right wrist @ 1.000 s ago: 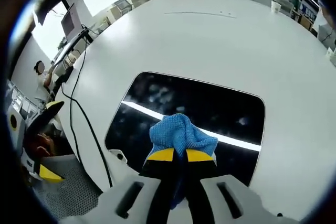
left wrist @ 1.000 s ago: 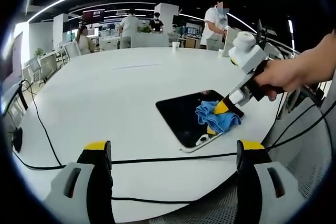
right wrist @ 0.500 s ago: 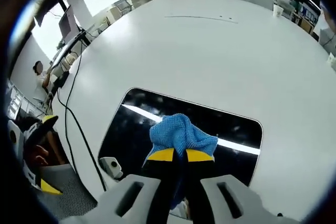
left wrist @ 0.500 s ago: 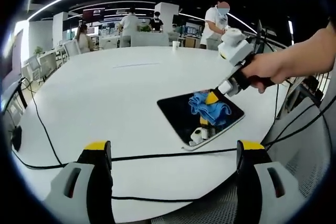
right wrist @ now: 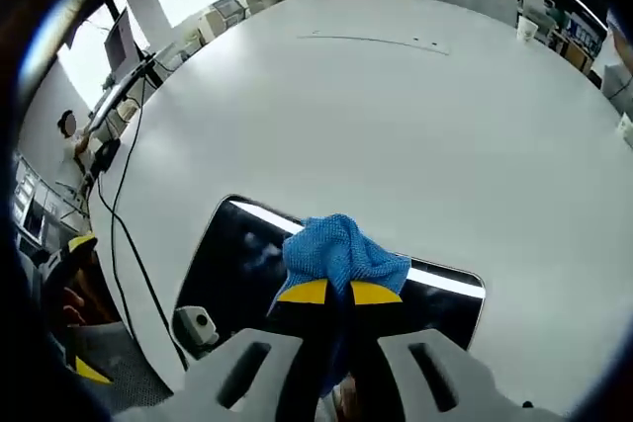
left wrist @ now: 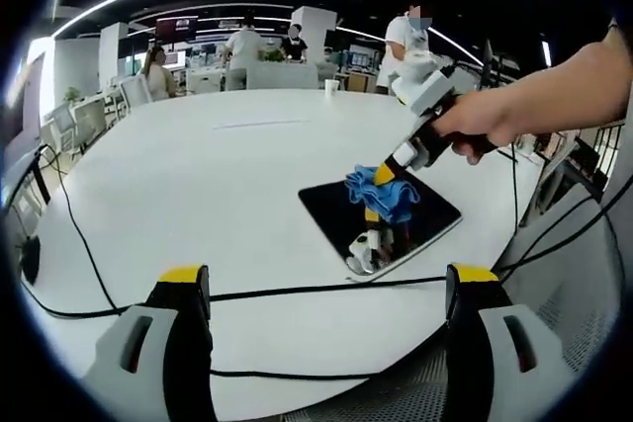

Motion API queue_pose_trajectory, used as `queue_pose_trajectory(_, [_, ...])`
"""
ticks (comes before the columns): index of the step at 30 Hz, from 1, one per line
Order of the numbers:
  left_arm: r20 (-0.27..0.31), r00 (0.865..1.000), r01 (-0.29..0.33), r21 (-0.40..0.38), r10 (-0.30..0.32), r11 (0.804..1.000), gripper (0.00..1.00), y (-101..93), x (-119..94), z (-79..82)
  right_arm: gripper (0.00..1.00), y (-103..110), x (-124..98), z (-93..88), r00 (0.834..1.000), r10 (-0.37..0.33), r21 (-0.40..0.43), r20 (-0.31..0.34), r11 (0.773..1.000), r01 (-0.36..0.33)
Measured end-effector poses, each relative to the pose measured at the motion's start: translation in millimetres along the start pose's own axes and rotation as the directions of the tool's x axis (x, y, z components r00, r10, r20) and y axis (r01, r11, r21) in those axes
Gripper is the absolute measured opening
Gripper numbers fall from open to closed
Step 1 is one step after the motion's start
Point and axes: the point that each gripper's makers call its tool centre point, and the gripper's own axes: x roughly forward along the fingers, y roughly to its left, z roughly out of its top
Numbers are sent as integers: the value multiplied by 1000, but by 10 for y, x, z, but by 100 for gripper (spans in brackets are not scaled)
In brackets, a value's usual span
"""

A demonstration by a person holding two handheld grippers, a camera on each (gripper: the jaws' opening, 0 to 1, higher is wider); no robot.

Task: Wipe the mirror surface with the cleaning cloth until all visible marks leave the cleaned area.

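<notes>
The right gripper (right wrist: 336,293) was clamped on the blue cleaning cloth (right wrist: 341,252), its yellow-tipped jaws pressed together with the fabric bunched between and above them. In the left gripper view the same tool (left wrist: 379,176) came in from the right, held in a person's hand (left wrist: 473,128), and the cloth (left wrist: 382,195) sat against the mirror (left wrist: 336,205) at that mirror's far edge. The mirror (right wrist: 242,259) was a dark, rounded rectangle lying flat on the white table (right wrist: 376,116); in the right gripper view the cloth covered the middle of its far edge, and bright strips of ceiling light were reflected either side of the cloth. The gripper's reflection showed in the mirror's near part in the left gripper view.

The left gripper (left wrist: 326,294) hung well short of the mirror, its jaws standing wide apart with nothing between them. A black cable (left wrist: 297,297) ran across the table between those jaws and the mirror. Beyond the mirror, at the table's far edge, stood a paper cup (left wrist: 330,87), and further off several people (left wrist: 242,46) were among office desks.
</notes>
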Motion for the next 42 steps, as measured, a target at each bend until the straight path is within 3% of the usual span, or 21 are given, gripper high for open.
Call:
queue_pose_trajectory(13, [-7,1000,6,0,-6,1000,99,-1,9,-19,1,-22,24,57,1000,-2,29,17,1000,1])
queue_pose_trajectory(20, [-11,1000,8,3,-8,1000,99,-7,11,-23,1,-6,47,112,999,-25,-13,43,1000,26])
queue_pose_trajectory(33, [-10,1000,7,2,-7,1000,99,-9,6,-13,1,27,-50,80,1000,4,21,22,1000,-5])
queue_pose_trajectory(37, [-10,1000,7,4,-7,1000,99,-14,3,-8,1,-27,35,111,999,21,14,25,1000,-22])
queue_pose_trajectory(42, [-12,1000,7,6,-7,1000,99,-3,14,-20,1,-101,-14,68,1000,11,25,15,1000,-11])
